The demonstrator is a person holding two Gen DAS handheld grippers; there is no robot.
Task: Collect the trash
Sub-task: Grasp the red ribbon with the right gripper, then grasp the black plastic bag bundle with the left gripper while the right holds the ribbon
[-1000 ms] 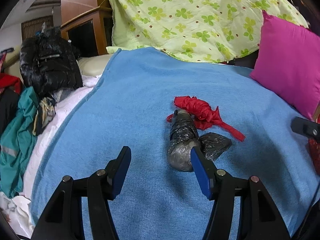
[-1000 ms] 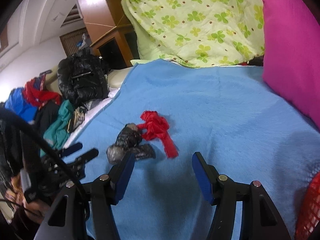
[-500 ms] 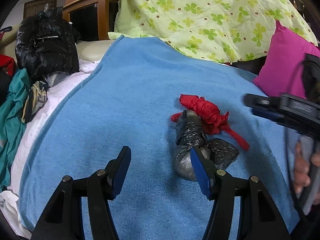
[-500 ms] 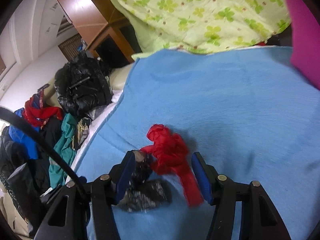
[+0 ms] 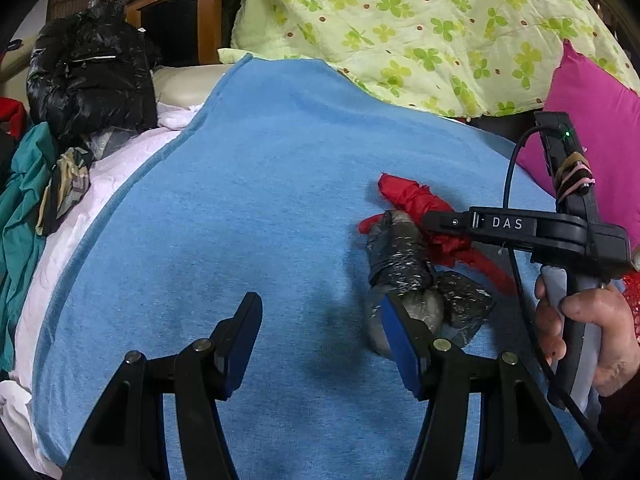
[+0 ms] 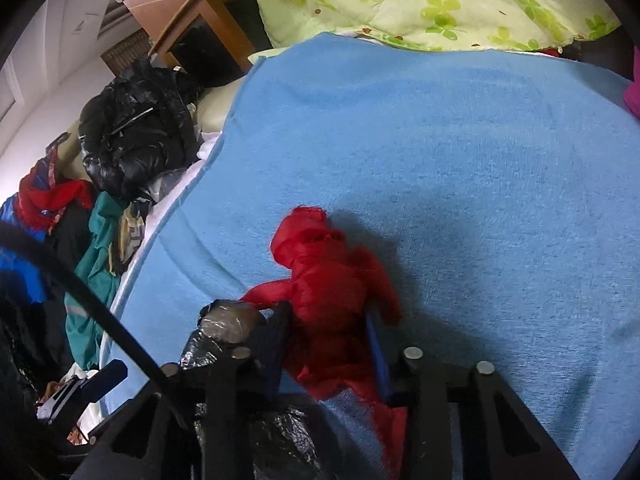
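Red bag (image 6: 328, 280) lay mid-blanket (image 5: 248, 208), touching a black-wrapped bundle (image 5: 400, 256) on its left. Right gripper (image 6: 326, 344) had just been closing, fingers clenched on the crumpled red plastic. Left gripper (image 5: 320, 340) released, nothing between fingers, bundle against its right finger. Clothes (image 5: 24, 184) crowded left edge, pink pillow (image 5: 592, 128) right; blanket otherwise open.
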